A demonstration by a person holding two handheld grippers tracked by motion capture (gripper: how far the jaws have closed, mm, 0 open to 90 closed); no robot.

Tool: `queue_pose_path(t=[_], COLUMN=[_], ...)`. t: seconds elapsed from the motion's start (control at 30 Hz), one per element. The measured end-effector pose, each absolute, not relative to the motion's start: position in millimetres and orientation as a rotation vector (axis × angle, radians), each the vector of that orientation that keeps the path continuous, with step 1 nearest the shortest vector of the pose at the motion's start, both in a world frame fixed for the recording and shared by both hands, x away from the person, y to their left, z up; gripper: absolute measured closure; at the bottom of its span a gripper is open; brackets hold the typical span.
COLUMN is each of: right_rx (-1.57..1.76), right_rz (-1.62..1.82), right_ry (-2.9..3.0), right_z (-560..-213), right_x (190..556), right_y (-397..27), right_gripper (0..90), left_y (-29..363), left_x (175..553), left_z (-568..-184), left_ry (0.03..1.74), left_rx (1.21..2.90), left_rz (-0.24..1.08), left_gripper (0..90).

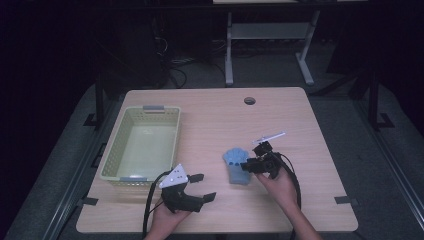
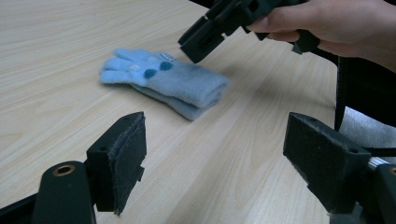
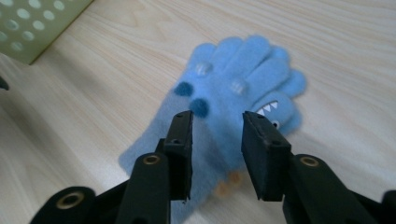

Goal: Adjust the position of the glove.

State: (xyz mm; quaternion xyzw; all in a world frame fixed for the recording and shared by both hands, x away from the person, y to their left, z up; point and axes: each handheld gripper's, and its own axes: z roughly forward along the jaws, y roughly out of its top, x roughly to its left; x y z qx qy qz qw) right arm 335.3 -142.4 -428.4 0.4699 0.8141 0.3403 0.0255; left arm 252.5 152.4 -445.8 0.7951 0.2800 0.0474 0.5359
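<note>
A light blue knitted glove with dark blue dots and a small toothed face [image 1: 236, 165] lies flat on the pale wooden surface [image 1: 280, 115], a little right of the middle and nearer the near edge, fingers pointing toward the far edge. The right hand-held gripper [image 1: 251, 164] hovers just over its cuff end; in the right gripper view [image 3: 215, 154] its jaws stand partly apart, nothing pinched between them, the glove [image 3: 233, 112] below. The left hand-held gripper [image 1: 202, 186] rests near the near edge, jaws wide apart and empty, as the left gripper view [image 2: 212, 154] shows. A pale green perforated plastic basket [image 1: 116, 145] sits beside the left edge.
</note>
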Motion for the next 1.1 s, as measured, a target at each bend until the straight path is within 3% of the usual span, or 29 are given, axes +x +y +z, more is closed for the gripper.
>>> queue_pose_path(t=[0.37, 0.93, 1.1], right_rx=[1.577, 1.754, 1.799], right_rz=[1.241, 1.439, 1.468], right_ry=[2.486, 2.404, 2.382], right_z=[-439.9, -454.9, -457.4], right_x=[330.5, 333.8, 333.9], right_y=[-168.2, -180.2, -183.5], right_gripper=[40.9, 38.5, 38.9], left_y=[146.5, 105.4, 102.8], left_x=[259.0, 300.3, 319.5], left_z=[-445.8, -448.1, -463.7], left_ry=[0.777, 1.01, 1.155], left_rx=[1.854, 1.826, 1.763], left_rz=[0.024, -0.106, -0.238], left_gripper=[23.3, 26.7, 29.2])
